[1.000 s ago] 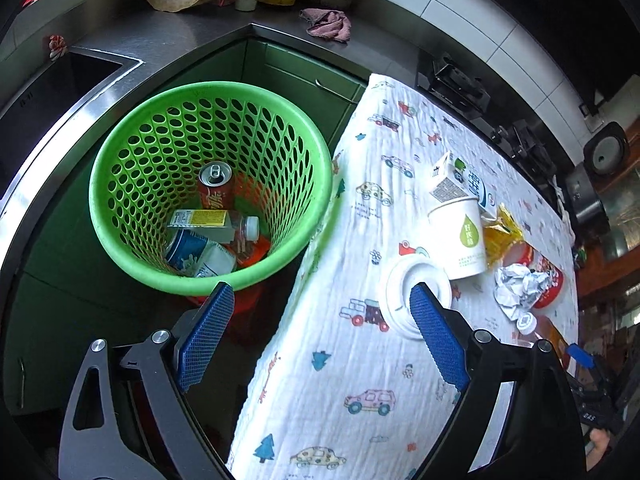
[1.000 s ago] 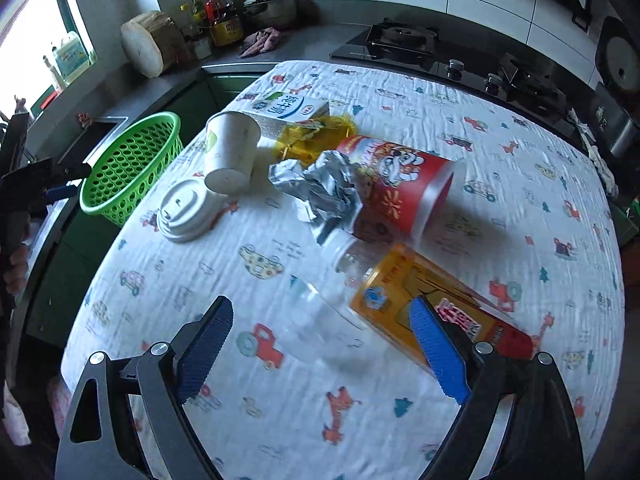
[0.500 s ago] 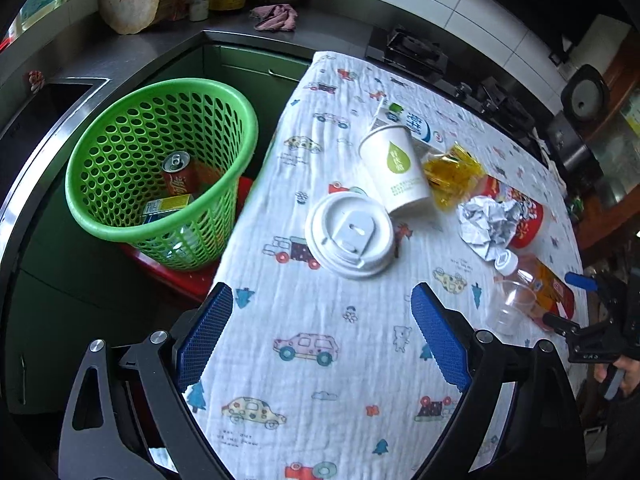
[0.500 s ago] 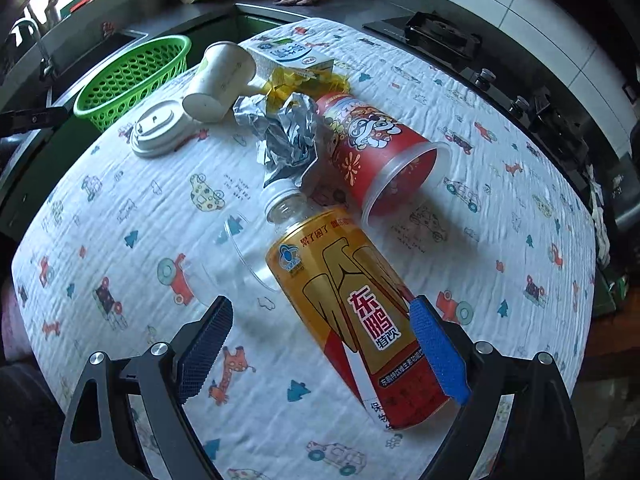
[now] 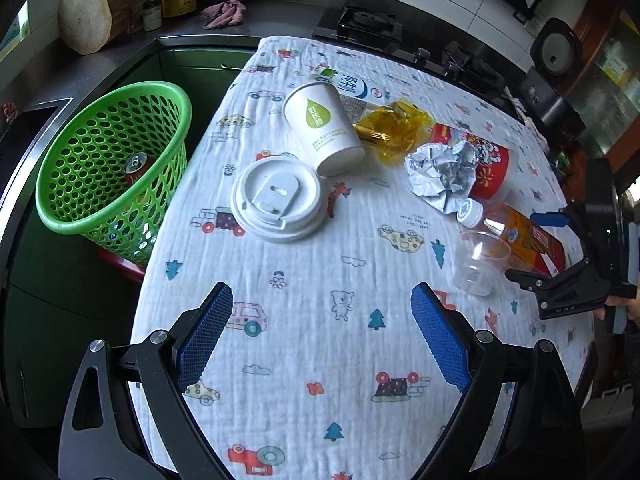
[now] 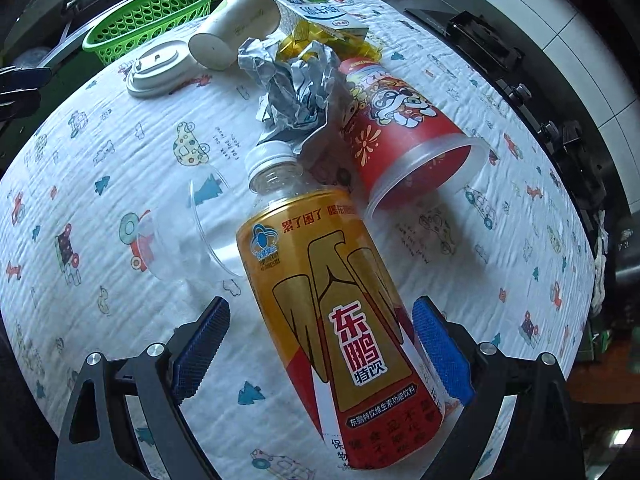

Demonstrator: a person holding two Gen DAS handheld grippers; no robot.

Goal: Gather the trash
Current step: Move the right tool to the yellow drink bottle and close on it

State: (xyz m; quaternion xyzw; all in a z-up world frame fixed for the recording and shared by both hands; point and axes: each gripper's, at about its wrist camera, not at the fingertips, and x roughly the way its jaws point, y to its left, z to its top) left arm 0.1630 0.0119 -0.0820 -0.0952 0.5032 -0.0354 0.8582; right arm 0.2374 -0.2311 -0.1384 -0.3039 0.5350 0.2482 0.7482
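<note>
Straddling bottle [image 6: 320,300], R gripper [image 6: 320,344] jaws wide; L gripper [image 5: 320,340] empty.

On the yellow bottle [image 6: 340,320] lying on the cloth we read 东鹏特饮 in large red and black characters, 累了困了 near its shoulder, and 东鹏特饮维生素功能饮料 lower down. The white paper cup [image 5: 322,128] carries a green drop with characters we cannot make out.

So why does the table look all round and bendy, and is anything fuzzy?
Left wrist view: the fisheye lens bows the table edges and darkens the corners; the white lid looks sharp. Right wrist view: same bulge, so the nearby bottle looks huge; the clear cup is faint only because it is see-through.
</note>
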